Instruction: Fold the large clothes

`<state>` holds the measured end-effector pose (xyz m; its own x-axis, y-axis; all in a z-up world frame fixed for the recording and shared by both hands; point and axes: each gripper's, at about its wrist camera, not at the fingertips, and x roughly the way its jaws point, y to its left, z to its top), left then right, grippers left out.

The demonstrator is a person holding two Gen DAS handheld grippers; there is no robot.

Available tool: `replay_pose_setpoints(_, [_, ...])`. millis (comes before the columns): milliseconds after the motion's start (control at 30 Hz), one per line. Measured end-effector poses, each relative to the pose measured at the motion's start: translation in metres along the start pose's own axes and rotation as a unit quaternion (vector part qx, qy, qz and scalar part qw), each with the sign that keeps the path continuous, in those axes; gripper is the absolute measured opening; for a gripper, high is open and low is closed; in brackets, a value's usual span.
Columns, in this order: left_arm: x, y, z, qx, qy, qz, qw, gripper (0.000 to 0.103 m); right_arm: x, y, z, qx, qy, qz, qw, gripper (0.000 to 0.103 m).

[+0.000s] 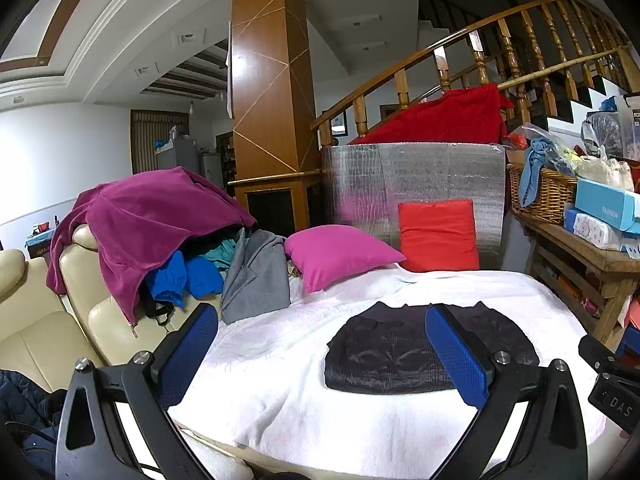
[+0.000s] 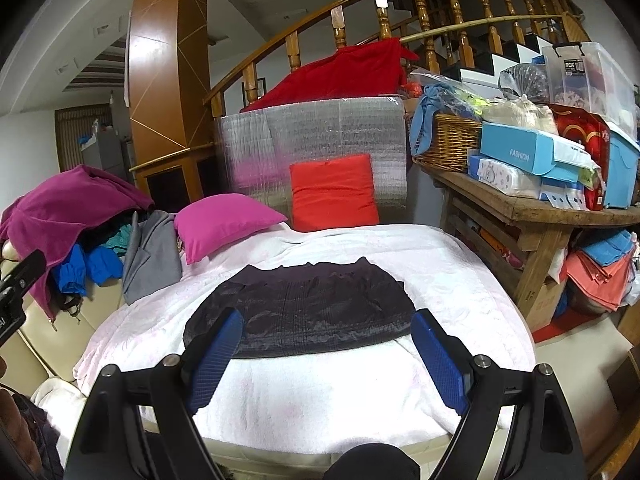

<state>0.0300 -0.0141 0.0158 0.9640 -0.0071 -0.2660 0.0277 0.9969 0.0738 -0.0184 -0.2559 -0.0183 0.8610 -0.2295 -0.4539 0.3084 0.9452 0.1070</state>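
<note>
The dark pleated garment (image 2: 298, 312) lies flat mid-bed on the white blanket (image 2: 320, 400) — thin, limp, likely slippery, so pinch its near hem corners. Both the left gripper (image 1: 320, 354) and right gripper (image 2: 326, 354) hover spread, holding nothing. Bare blanket in front gives room — pillows and the clothes pile (image 1: 160, 240) crowd the far-left edge.

In front of me a white blanket (image 2: 320, 396) covers the sofa (image 1: 44, 340) seat. A dark folded garment (image 2: 304, 312) lies flat at its middle. At the far edge a pink cushion (image 2: 224, 220) lies toward the left and a red cushion (image 2: 334, 192) leans upright. A grey garment (image 2: 150, 252) hangs onto the blanket's left edge from a pile of clothes (image 1: 160, 232).
</note>
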Motion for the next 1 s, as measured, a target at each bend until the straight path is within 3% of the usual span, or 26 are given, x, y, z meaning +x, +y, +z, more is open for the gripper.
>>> replay_pose_setpoints(1000, [0.001, 0.0055, -0.0005, -0.003, -0.005, 0.002, 1.0, 0.103, 0.0096, -0.0002, -0.006, 0.007, 0.009, 0.001, 1.0, 0.089])
